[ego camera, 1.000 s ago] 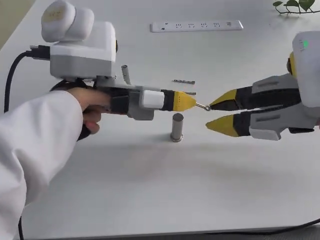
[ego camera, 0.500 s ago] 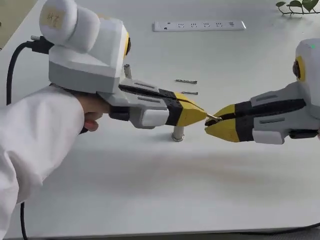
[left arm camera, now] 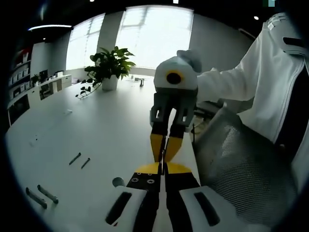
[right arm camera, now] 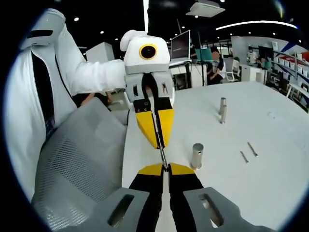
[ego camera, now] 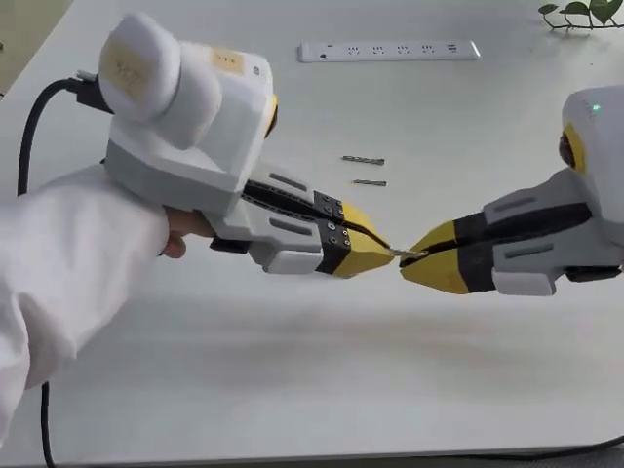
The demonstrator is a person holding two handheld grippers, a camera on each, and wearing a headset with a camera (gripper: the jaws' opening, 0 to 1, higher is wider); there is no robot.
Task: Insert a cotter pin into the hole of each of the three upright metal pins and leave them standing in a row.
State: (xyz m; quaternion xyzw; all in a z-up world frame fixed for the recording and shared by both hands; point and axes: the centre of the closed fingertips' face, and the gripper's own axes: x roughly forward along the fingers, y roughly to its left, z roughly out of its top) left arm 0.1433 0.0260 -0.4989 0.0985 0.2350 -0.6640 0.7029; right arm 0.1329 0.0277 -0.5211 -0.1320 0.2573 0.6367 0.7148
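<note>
Two yellow-tipped claws meet tip to tip above a white counter (ego camera: 292, 390). The left claw (ego camera: 387, 255) and the right claw (ego camera: 406, 263) are each pressed together on one thin cotter pin (ego camera: 402, 253). The pin bridges the small gap between them, at 3 o'clock from the left tips.

In the right gripper view an upright metal pin (right arm camera: 197, 155) stands on the counter at 2 o'clock from the clamped tips. Two more metal pins (right arm camera: 222, 110) stand farther off. Two spare cotter pins (ego camera: 363, 160) lie on the counter at 12 o'clock from the claws, with a power strip (ego camera: 390, 50) beyond. A potted plant (left arm camera: 110, 67) sits by bright windows (left arm camera: 154, 34).
</note>
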